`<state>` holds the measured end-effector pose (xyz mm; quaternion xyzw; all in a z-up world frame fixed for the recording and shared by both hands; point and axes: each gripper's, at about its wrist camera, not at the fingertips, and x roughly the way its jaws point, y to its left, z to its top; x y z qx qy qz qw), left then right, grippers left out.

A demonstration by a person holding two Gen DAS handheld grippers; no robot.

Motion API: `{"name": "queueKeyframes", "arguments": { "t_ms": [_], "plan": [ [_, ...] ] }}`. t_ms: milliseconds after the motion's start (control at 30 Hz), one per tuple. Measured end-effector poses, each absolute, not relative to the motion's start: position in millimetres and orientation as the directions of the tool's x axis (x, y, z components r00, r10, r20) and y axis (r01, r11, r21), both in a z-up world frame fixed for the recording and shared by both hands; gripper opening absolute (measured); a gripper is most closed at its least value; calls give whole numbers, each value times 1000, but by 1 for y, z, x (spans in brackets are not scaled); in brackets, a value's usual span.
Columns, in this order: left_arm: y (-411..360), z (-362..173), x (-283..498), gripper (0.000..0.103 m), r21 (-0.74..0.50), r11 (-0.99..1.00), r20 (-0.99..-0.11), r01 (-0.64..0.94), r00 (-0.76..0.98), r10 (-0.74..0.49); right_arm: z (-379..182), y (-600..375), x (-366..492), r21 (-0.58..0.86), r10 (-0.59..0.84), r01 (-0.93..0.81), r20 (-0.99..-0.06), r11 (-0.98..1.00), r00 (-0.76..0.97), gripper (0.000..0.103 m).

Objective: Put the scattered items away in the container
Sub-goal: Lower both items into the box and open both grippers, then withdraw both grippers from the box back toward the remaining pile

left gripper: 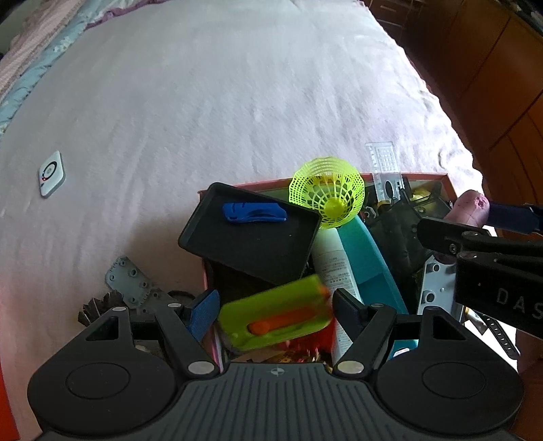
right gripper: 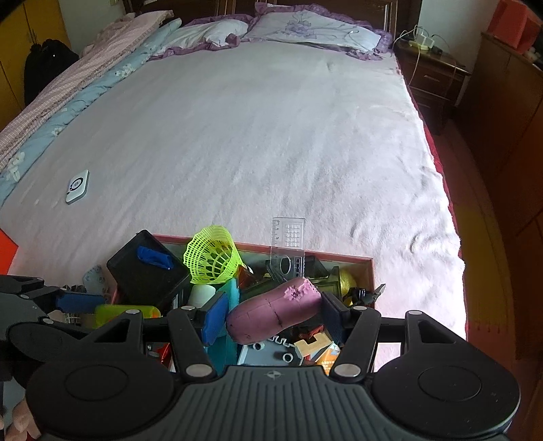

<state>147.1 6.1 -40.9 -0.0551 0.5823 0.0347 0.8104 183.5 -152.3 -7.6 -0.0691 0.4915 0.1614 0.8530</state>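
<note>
Pointing steeply down over the near end of the bed (right gripper: 271,135), I hold both grippers above the crowded red box (right gripper: 368,271). My left gripper (left gripper: 275,310) is clamped on a green case (left gripper: 275,319) with an orange slider, its blue pads pressed to the case's two ends above the box's near left corner. My right gripper (right gripper: 273,313) is clamped on a purple sweet potato (right gripper: 275,312), which lies tilted between the pads with its broken end up and to the right, over the middle of the box.

Inside the box a black tray (left gripper: 251,237) leans on the far left corner with a blue clip (left gripper: 253,212) lying in it. A yellow-green plastic shuttlecock (left gripper: 327,190) sits beside the tray, and a clear ruler (left gripper: 383,166) stands up at the far wall. A white tube (left gripper: 334,268) and a teal piece (left gripper: 370,268) lie below the shuttlecock.

My left camera shows a grey perforated plate (left gripper: 130,281) just outside the box's left wall, which my right camera barely catches. My right camera alone shows the pillows (right gripper: 315,29) at the far end, a nightstand (right gripper: 431,78) on the right, and small pliers (right gripper: 366,293) by the box's right wall. A white square gadget (right gripper: 77,186) lies well apart on the left of the sheet.
</note>
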Motion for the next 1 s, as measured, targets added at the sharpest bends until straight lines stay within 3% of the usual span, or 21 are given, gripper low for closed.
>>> {"name": "queueKeyframes", "arguments": {
  "t_ms": [400,1000],
  "plan": [
    [10,-40,148,81,-68,988,-949,-139,314,-22,-8,-141,183,13,201,-381,-866,924,458,64],
    [10,-12,117,83,-58,989,-936,-134,352,-7,24,-149,146,19,202,-341,-835,940,512,75]
  ]
}}
